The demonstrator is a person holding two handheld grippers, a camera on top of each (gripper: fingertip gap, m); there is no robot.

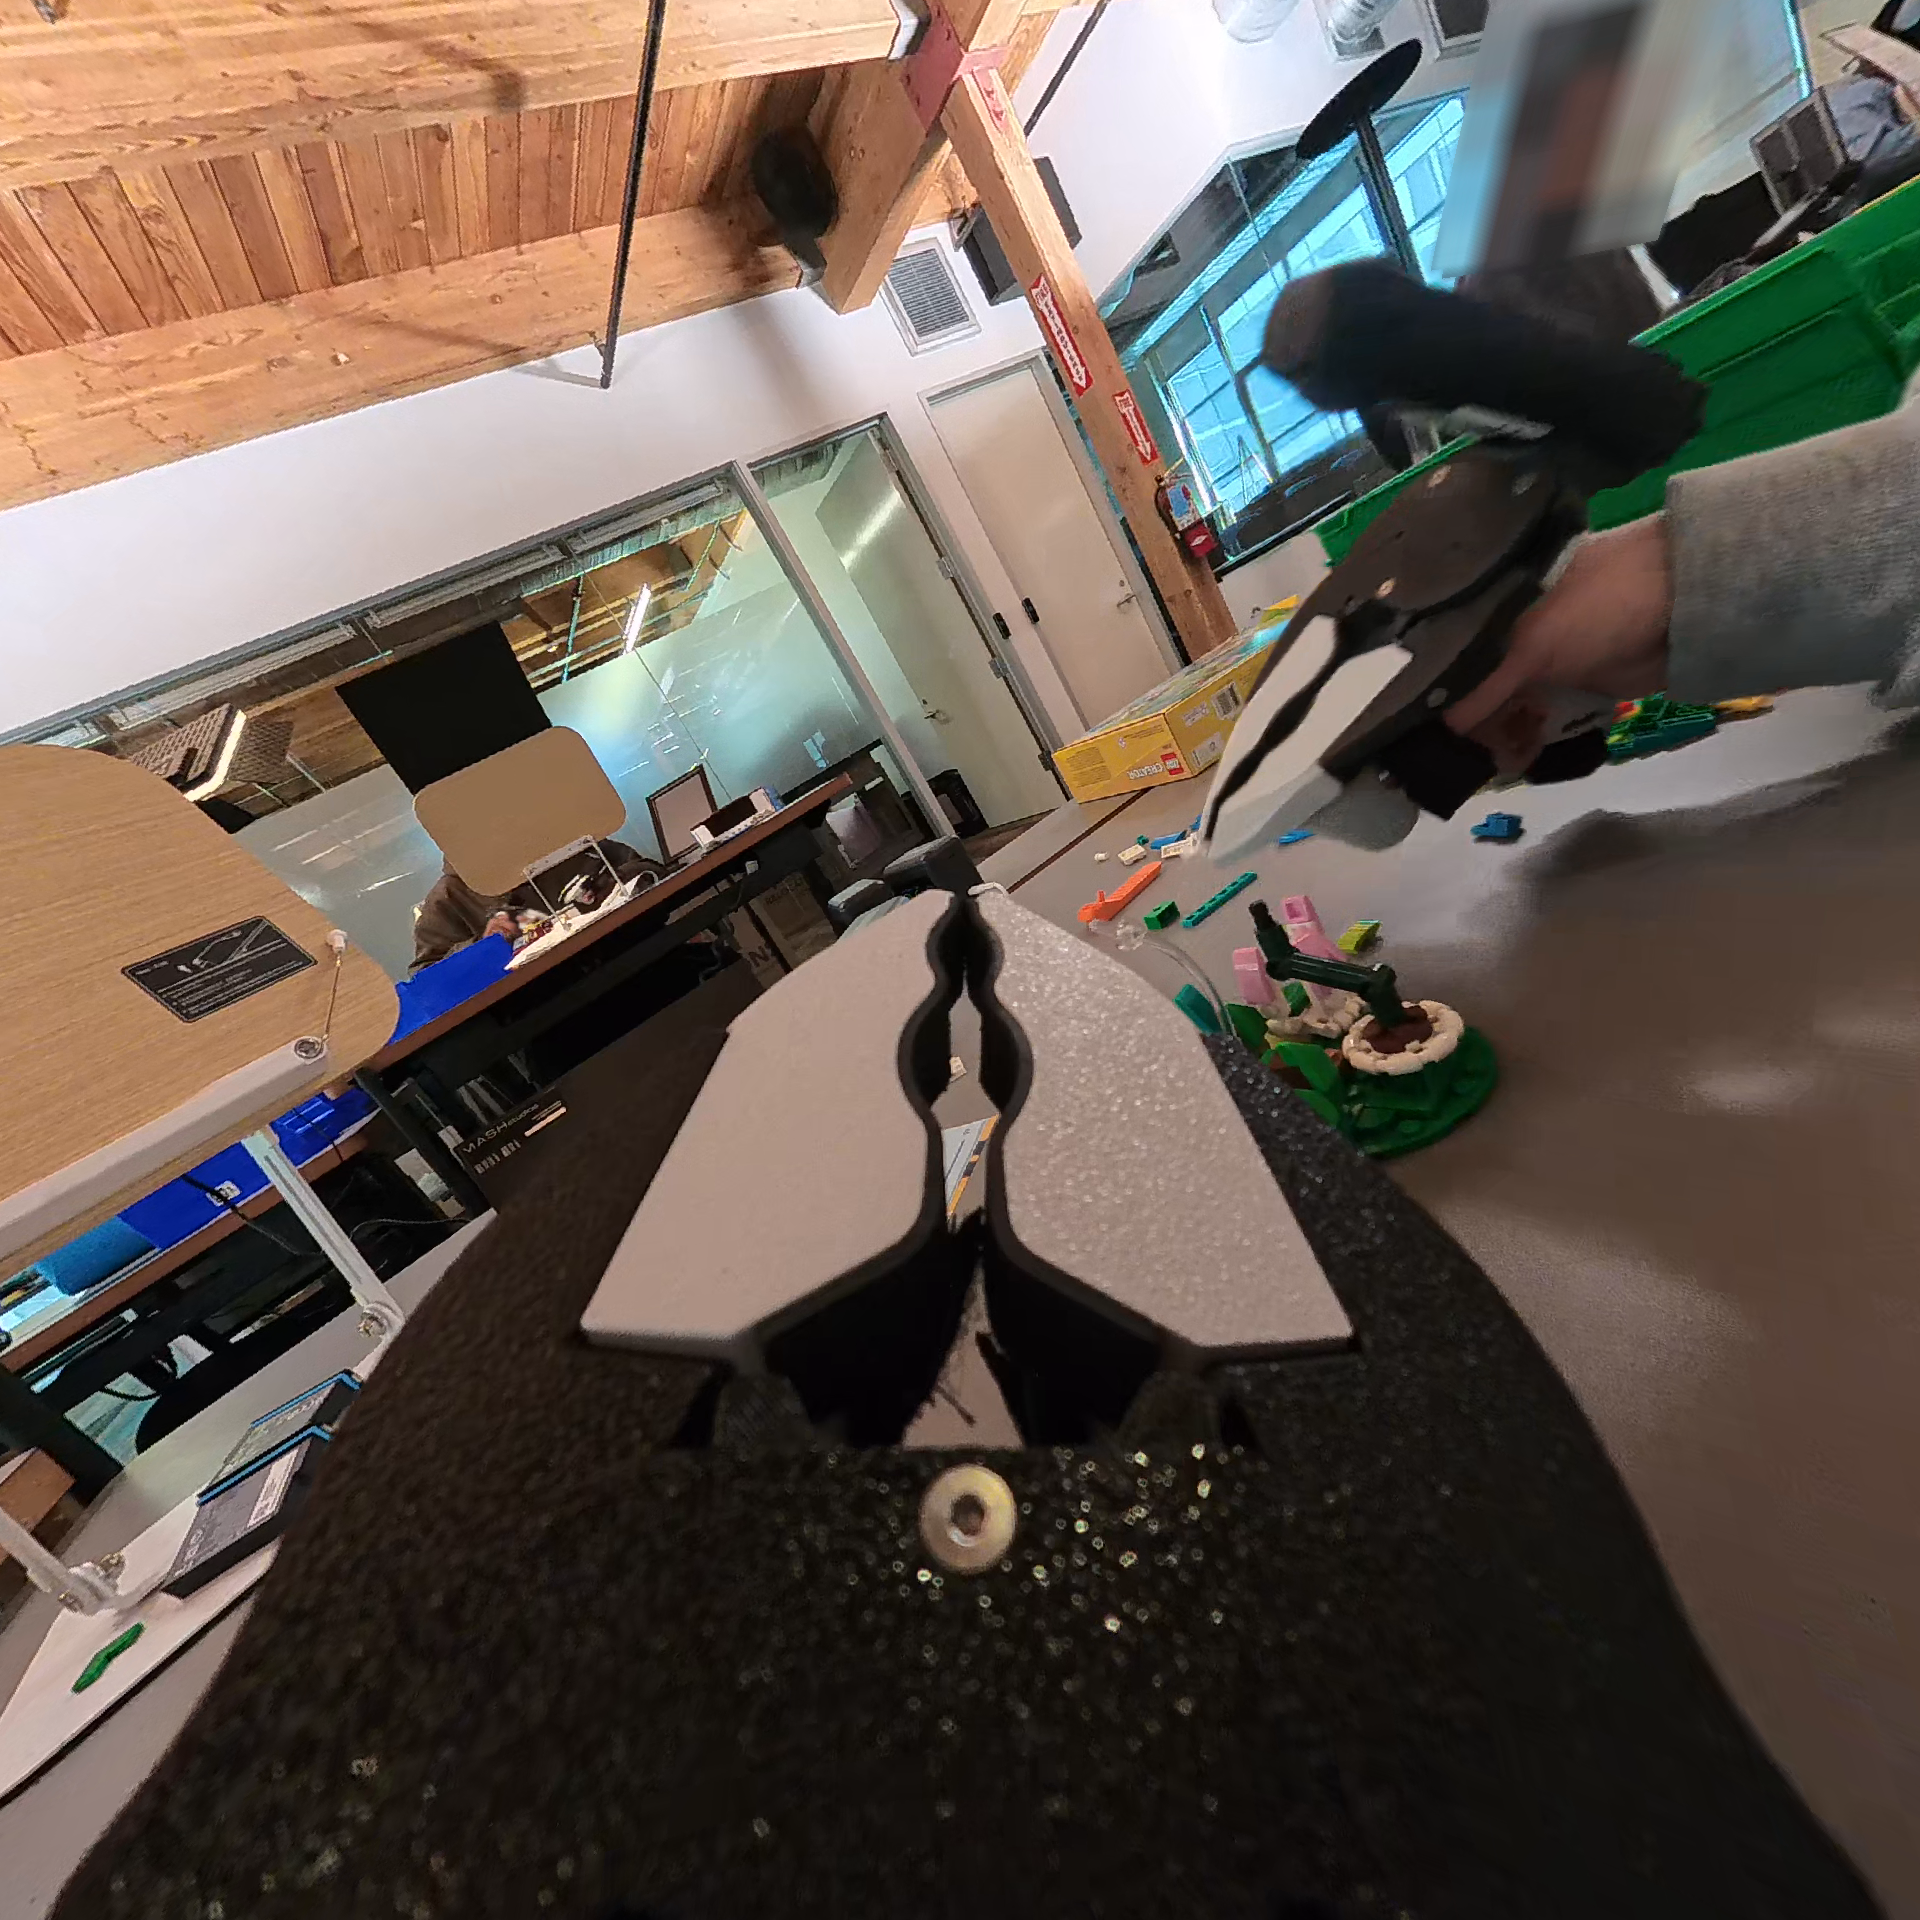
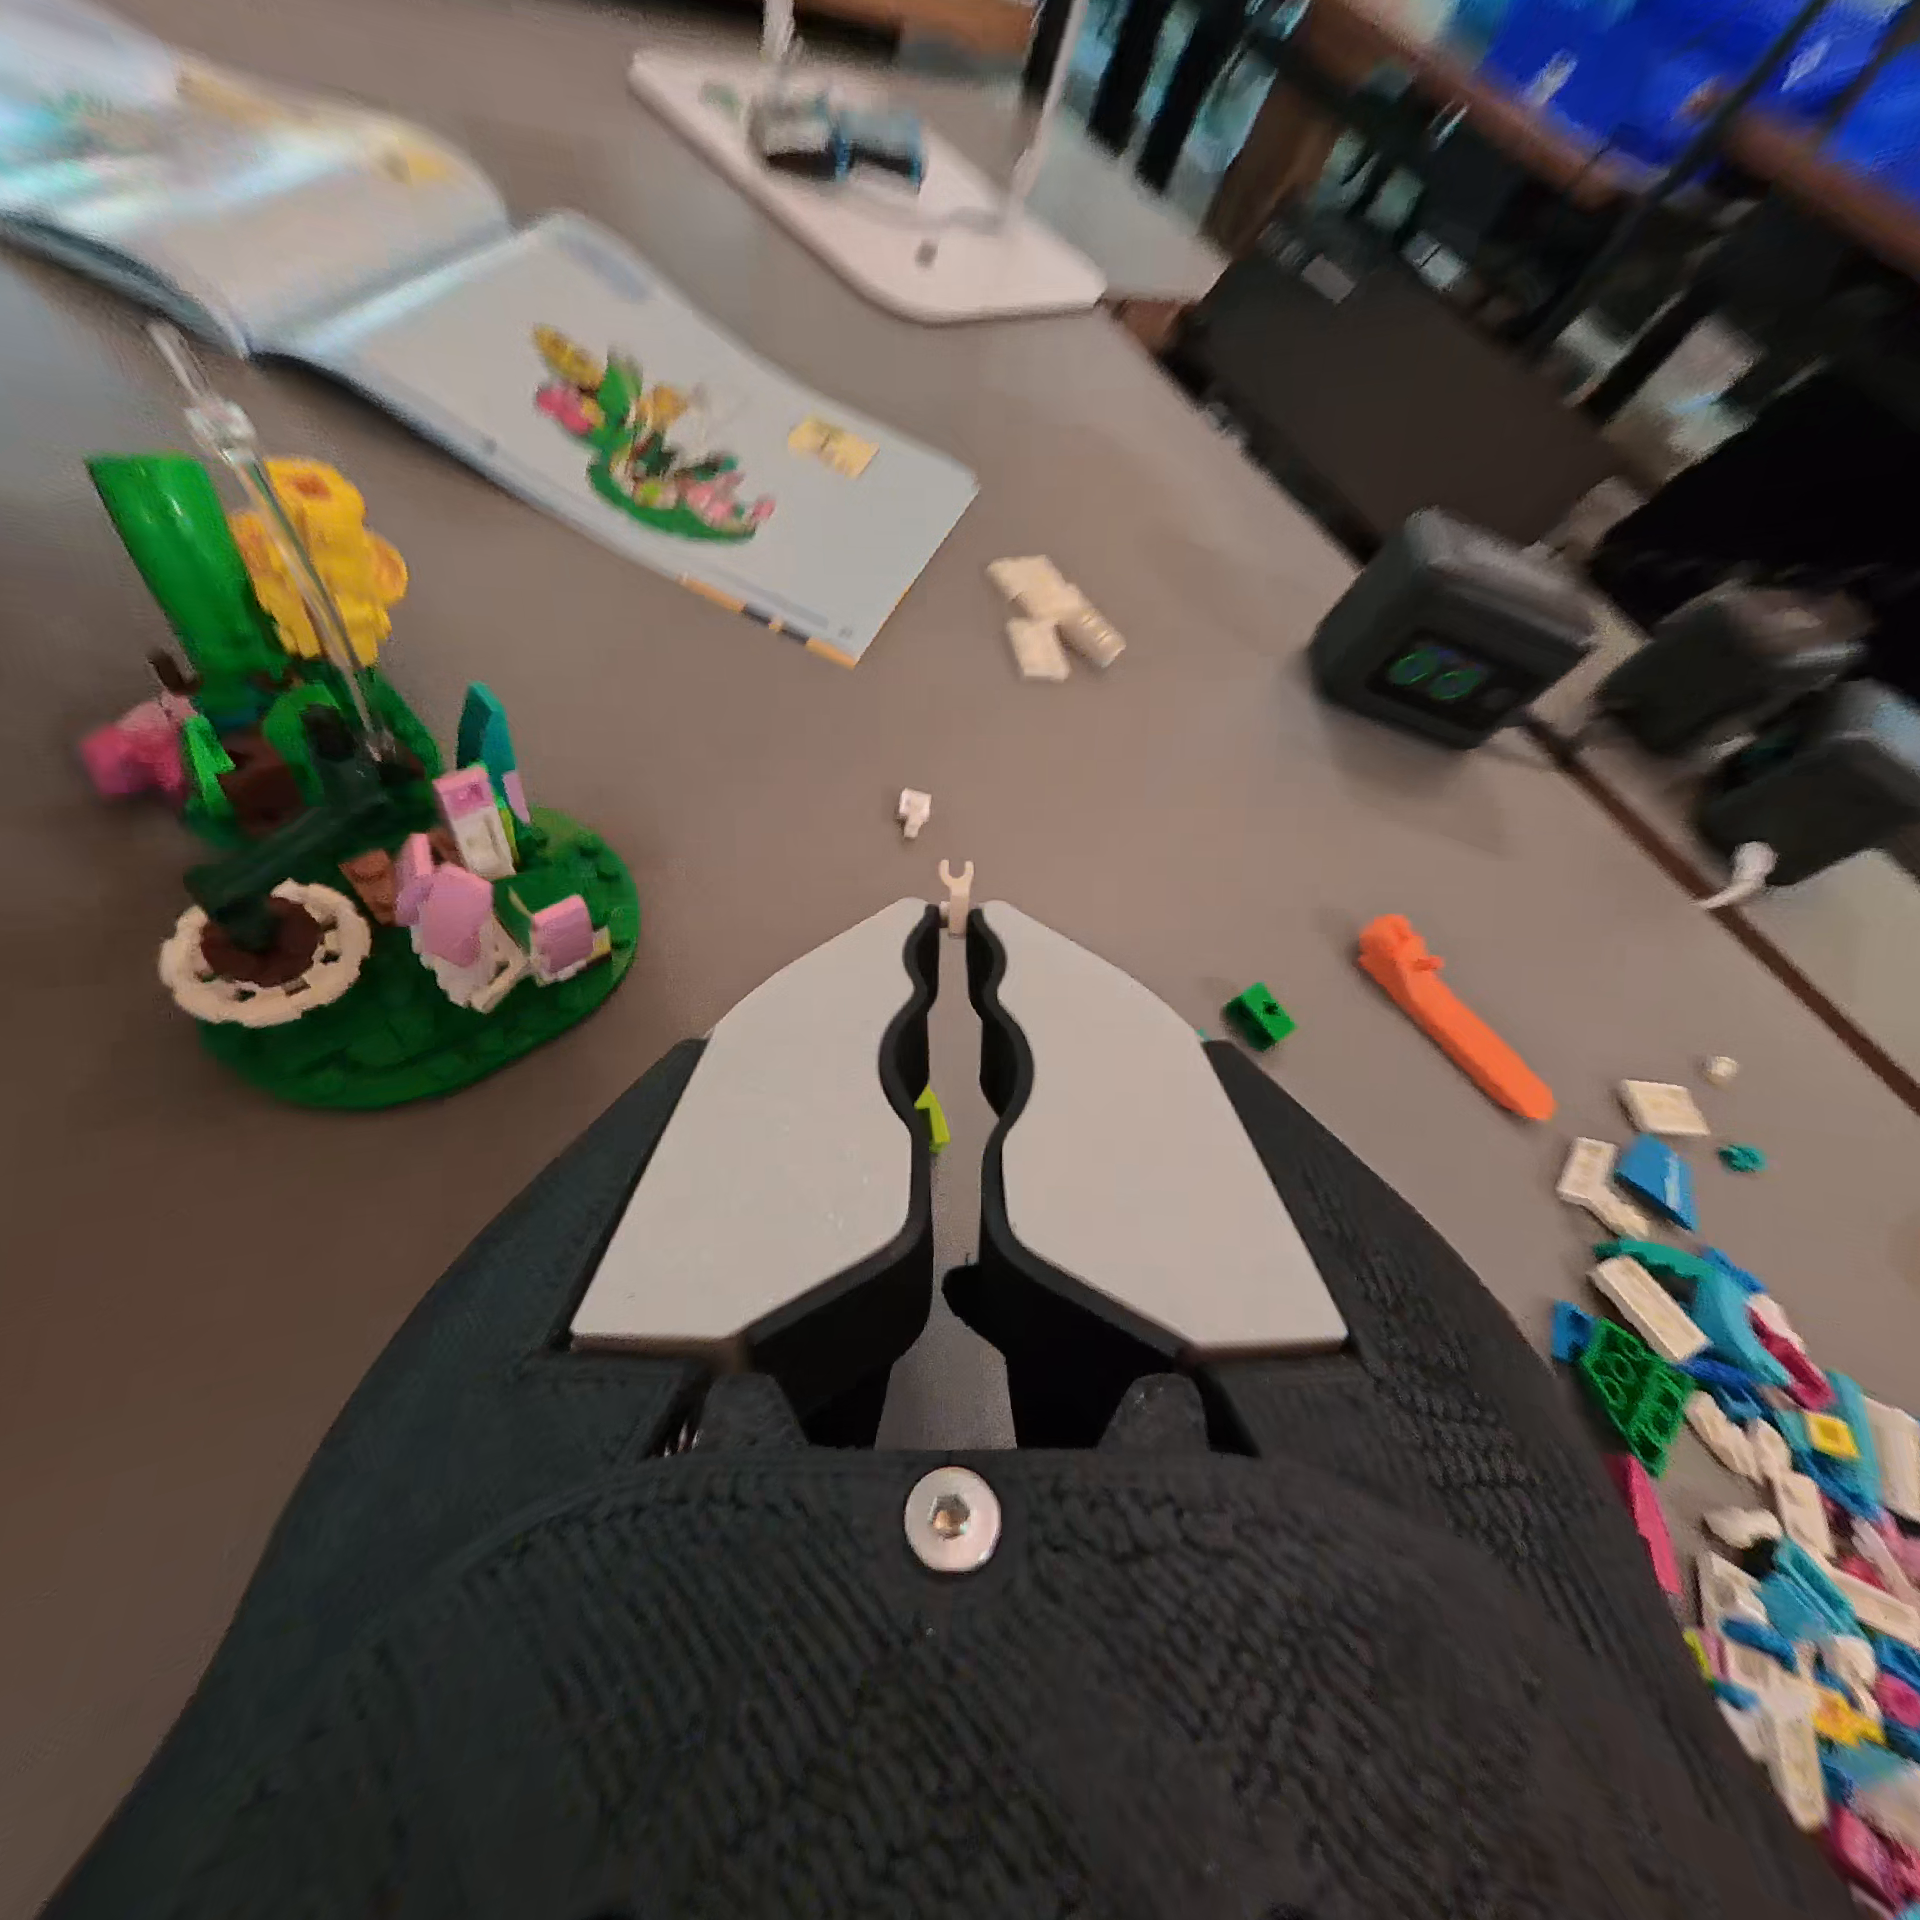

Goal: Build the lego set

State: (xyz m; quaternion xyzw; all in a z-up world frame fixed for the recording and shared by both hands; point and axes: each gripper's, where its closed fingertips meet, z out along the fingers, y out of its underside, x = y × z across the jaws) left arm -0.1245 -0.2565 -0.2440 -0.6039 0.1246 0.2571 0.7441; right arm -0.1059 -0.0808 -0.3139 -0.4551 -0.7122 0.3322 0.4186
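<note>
The lego flower model (image 2: pixel 395 831) stands on a green round base on the grey table, left of my right gripper (image 2: pixel 954 914). It also shows in the left wrist view (image 1: pixel 1382 1060). My right gripper is shut on a small white clip piece (image 2: pixel 954 888) that sticks out past its tips, held above the table. It also shows in the left wrist view (image 1: pixel 1216 836), held by a hand above the loose pieces. My left gripper (image 1: pixel 969 909) is shut, raised and tilted, left of the model. A tiny white bit shows at its tips; I cannot tell if it is held.
An open instruction booklet (image 2: pixel 623 436) lies behind the model. A pile of loose pieces (image 2: pixel 1766 1455) is at the right, with an orange brick separator (image 2: pixel 1455 1018), a green brick (image 2: pixel 1259 1013) and white tiles (image 2: pixel 1055 618). A black device (image 2: pixel 1449 634) sits near the table edge. A yellow box (image 1: pixel 1174 727) lies farther back. My right fingertips sit around 20 cm from my left ones.
</note>
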